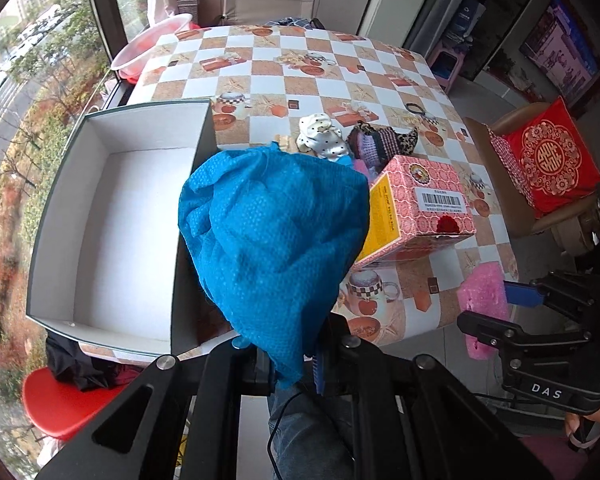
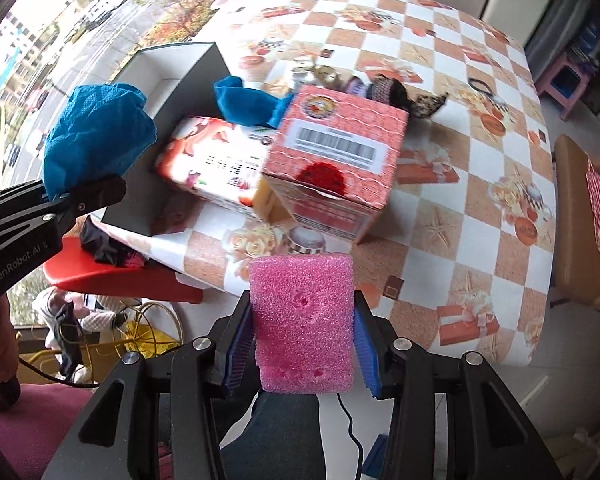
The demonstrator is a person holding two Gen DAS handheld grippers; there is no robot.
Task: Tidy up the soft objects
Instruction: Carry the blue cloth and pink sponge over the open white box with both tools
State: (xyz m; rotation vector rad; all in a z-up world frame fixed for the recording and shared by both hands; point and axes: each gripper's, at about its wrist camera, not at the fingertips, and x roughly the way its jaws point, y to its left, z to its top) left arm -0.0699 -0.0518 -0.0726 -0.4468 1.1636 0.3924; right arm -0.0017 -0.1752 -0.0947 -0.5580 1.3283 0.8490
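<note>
Cloth, blue, limp and light, hung bunched from closed left gripper fingers; right gripper fingers pinched compressible pink sponge mid-sides.

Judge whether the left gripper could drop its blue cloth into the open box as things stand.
Probably yes: the left gripper holds the blue cloth beside the open box, whose top is uncovered and floor bare.
</note>
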